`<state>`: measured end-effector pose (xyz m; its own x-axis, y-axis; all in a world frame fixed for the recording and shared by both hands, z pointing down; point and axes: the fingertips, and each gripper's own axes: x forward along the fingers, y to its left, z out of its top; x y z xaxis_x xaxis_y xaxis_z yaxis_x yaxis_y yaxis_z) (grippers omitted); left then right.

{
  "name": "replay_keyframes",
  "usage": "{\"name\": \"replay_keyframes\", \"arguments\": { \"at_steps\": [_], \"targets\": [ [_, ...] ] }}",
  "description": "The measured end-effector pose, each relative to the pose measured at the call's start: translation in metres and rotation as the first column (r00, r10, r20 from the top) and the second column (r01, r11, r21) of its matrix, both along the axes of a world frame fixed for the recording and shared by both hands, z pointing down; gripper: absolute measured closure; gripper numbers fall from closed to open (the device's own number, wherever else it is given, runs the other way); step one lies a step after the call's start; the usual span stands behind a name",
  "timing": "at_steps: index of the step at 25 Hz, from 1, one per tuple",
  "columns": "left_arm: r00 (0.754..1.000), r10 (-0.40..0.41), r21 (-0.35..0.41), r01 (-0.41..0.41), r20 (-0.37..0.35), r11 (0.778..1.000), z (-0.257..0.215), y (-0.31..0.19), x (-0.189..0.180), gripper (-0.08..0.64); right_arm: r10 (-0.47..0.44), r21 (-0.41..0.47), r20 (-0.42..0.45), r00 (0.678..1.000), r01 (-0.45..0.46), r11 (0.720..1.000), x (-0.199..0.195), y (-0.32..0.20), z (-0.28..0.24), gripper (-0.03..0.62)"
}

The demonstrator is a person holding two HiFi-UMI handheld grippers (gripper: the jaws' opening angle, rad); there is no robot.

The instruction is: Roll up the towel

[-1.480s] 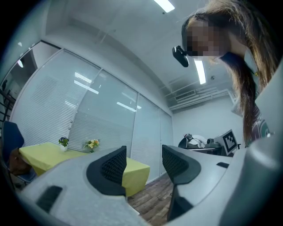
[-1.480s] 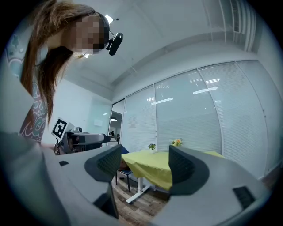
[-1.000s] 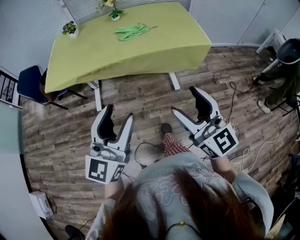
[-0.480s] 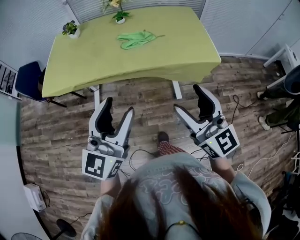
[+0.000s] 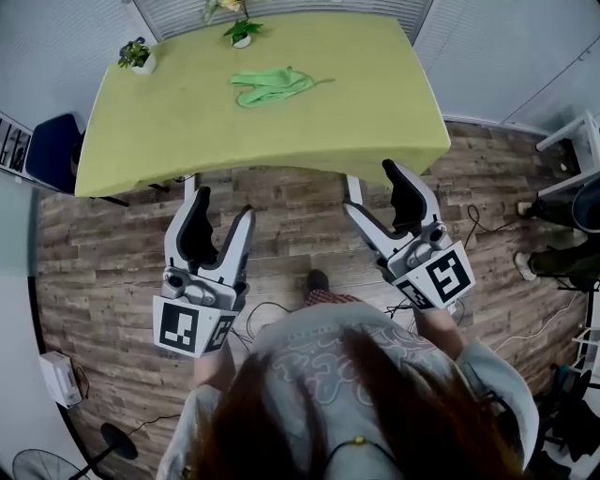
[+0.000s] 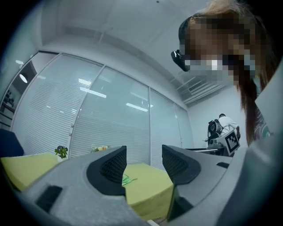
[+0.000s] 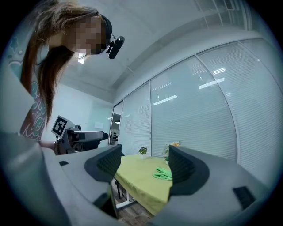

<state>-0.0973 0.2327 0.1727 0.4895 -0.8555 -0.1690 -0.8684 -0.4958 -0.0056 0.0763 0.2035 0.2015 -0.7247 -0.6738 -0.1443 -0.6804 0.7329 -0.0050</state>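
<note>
Standing well apart, the jaws of the left gripper (image 5: 222, 204) are released, with nothing between them; the left gripper view (image 6: 143, 165) shows only open air and the far table in the gap. The right gripper (image 5: 372, 187) is likewise released and empty, as confirmed in its own view (image 7: 145, 164). Both grippers are held over the brown wood-plank floor (image 5: 103, 253), side by side but apart, pointing toward 12 o'clock. Neither touches anything.

The crumpled green cloth towel (image 5: 272, 84) lies unrolled on the rectangular table under a yellow-green cloth (image 5: 187, 131), at 12 o'clock from the grippers and well apart from both. It sits toward the far half of the tabletop, near the middle. It also shows past the inner jaw in each gripper view (image 6: 127, 179) (image 7: 162, 173).

A small green potted plant in a white pot (image 5: 136, 54) stands at the table's 10 o'clock corner. A second white pot with yellow flowers (image 5: 239, 28) stands on the far edge, just beyond the towel. A dark blue chair (image 5: 47, 150) stands at 9 o'clock beside the table. Black cables (image 5: 272, 309) trail on the floor between the grippers.
</note>
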Motion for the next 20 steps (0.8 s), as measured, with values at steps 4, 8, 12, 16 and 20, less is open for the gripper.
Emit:
{"name": "replay_keyframes", "arguments": {
  "at_steps": [4,8,12,16,20],
  "targets": [
    [0.999,-0.045,-0.01,0.045,-0.004,0.999,0.006,-0.012,0.001,0.337,-0.033,-0.015,0.001,0.999,0.033,0.999,0.005,-0.018,0.008,0.273],
    [0.999,-0.052,-0.026,0.052,-0.004,0.998,0.009,-0.02,-0.001,0.337,-0.052,-0.007,0.012,0.999,0.052,0.999,-0.001,-0.029,0.008,0.273],
    [0.999,-0.053,-0.015,0.053,0.011,0.998,0.007,-0.024,-0.002,0.337,-0.066,0.003,0.011,0.998,0.066,0.998,-0.007,-0.031,0.007,0.273],
    [0.999,-0.043,-0.019,0.043,0.012,0.999,0.009,-0.032,0.003,0.337,-0.06,0.002,-0.003,0.998,0.06,0.998,-0.001,-0.036,0.007,0.273],
    [0.999,-0.043,-0.025,0.044,0.017,0.999,0.007,-0.038,0.006,0.337,-0.045,-0.001,-0.001,0.999,0.045,0.999,0.008,-0.042,0.005,0.273]
  ]
}}
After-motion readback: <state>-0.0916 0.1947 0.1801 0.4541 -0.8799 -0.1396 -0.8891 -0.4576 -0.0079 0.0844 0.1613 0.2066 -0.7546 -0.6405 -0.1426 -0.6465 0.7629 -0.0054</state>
